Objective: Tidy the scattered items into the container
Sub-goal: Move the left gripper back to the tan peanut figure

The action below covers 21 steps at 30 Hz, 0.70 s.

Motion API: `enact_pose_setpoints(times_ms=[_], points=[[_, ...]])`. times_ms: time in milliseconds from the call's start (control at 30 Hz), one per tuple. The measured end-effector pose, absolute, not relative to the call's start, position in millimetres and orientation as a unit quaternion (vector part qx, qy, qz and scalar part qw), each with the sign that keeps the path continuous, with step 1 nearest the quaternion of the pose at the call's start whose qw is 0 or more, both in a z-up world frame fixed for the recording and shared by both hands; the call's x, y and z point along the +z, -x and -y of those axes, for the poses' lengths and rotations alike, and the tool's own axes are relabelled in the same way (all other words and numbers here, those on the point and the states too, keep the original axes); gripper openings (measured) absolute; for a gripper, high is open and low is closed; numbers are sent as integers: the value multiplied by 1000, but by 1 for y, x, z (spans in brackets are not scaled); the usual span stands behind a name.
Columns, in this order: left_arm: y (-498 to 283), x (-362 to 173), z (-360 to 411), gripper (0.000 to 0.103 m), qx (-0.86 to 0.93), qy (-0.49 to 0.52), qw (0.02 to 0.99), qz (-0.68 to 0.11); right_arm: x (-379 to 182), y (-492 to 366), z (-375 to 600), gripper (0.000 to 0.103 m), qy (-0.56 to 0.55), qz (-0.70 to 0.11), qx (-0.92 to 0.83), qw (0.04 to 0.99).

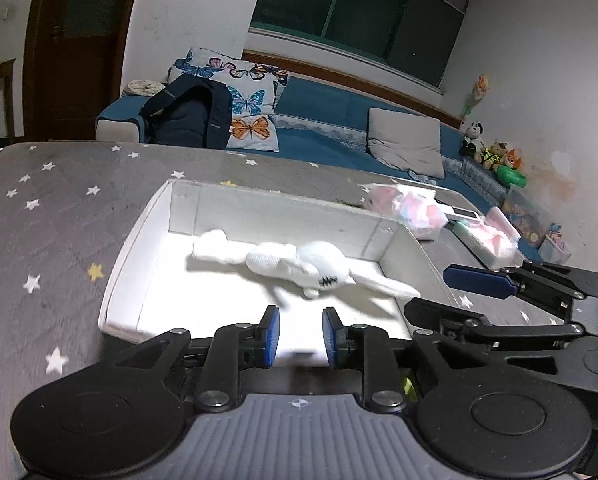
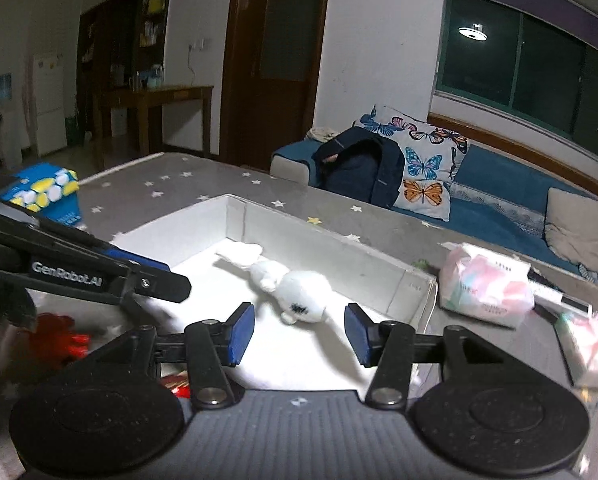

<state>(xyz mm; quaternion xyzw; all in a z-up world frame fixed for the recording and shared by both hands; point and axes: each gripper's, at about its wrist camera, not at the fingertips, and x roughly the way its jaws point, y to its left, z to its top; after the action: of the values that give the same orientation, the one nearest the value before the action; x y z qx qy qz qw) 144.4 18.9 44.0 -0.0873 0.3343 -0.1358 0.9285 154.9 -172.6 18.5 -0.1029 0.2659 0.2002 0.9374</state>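
Scattered items are only partly tidied, as far as I can judge: 1 white plush rabbit (image 1: 295, 266) is lying inside the white box (image 1: 121, 264), stretched from the far left corner toward the near right wall, and nothing else is showing in there. Left to do, I am seeing a red toy (image 2: 65, 334) lying on the grey star-patterned table (image 1: 39, 220) just left of the box's near corner, plus 2 pink tissue packs (image 2: 485, 290) sitting on the table beyond the box's right wall. A blue patterned box (image 2: 45, 192) is standing at the far left of the table; I cannot tell whether it counts as clutter.

I am holding my left gripper (image 1: 297, 338) over the near edge of the white box with its blue pads set a little apart and nothing between them. The rabbit's head is lying just beyond those pads, not touching them. My right gripper (image 2: 299, 334) is hanging wide apart and empty over the near part of the box, with the rabbit's head just beyond the gap. In my judgement, the red toy is the closest remaining piece, sitting near the left gripper.
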Motion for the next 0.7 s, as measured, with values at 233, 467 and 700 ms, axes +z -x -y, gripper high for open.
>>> enact_pose_setpoints(times_ms=[233,467,700], points=[[-115,38,-20,28,-134,91,926,-341,12,-110,177,51,79,-265,210,938],[-95,30,-23,29,-138,102,921,-350,-3,-77,178,51,55,-280,217,933],[-82,21,-26,29,-138,111,915,-364,-19,-60,177,51,34,-303,221,927]])
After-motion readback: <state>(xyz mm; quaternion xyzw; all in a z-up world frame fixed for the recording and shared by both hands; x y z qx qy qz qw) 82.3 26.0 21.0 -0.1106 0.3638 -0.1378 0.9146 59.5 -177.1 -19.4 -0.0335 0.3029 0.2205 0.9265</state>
